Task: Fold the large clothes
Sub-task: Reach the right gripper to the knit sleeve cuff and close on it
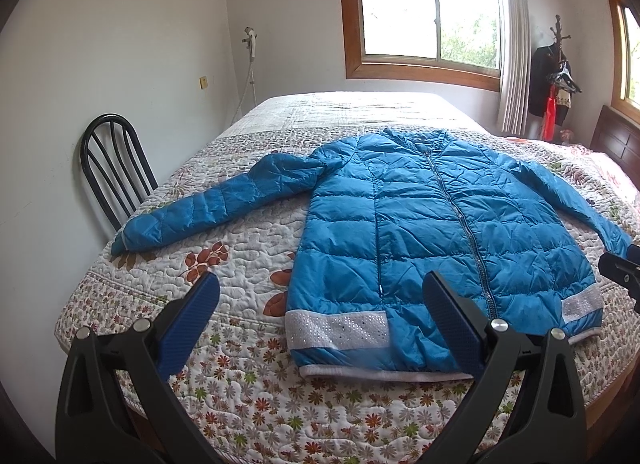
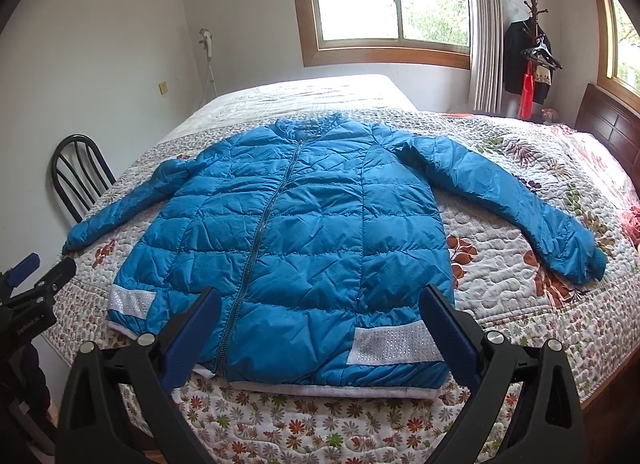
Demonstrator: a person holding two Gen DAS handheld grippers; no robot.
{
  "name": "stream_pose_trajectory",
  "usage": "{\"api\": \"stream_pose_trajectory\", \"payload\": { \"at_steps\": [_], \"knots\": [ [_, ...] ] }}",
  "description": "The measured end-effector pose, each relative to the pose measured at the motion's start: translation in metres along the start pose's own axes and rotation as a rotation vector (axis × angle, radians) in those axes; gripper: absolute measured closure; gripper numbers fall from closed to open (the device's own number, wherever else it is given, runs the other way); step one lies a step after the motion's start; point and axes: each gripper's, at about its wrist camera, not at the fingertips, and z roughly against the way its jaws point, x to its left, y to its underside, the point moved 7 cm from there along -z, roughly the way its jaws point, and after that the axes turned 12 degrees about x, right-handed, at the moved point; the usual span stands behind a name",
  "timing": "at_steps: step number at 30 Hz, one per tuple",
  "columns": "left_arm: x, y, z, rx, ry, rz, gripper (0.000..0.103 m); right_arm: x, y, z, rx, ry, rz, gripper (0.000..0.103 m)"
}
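Nearest the camera, the left gripper hovers with its blue-padded fingers spread wide and nothing between them, above the near edge of the bed. The right gripper is likewise spread wide and empty, over the hem. Just beyond them the blue puffer jacket lies flat and unfolded on the floral quilt, zipped, front up, both sleeves stretched outward. A black chair stands beside the bed, and a window fills the far wall.
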Motion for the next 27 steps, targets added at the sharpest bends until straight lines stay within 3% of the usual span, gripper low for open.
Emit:
{"api": "stream_pose_trajectory", "payload": {
  "at_steps": [7, 14, 21, 27],
  "knots": [
    [0.016, -0.006, -0.027, 0.055, 0.003, 0.052, 0.003, -0.025, -0.016, -0.011, -0.007, 0.024, -0.039, 0.004],
    [0.041, -0.013, -0.058, 0.106, -0.032, 0.087, 0.003, -0.094, -0.048, -0.036, 0.032, 0.062, -0.149, 0.004],
    [0.087, -0.008, -0.107, 0.216, -0.086, 0.143, 0.003, -0.24, -0.065, -0.068, 0.111, 0.133, -0.429, 0.004],
    [0.131, 0.001, -0.154, 0.313, -0.14, 0.208, 0.003, -0.376, -0.036, -0.096, 0.21, 0.198, -0.729, 0.004]
  ]
}}
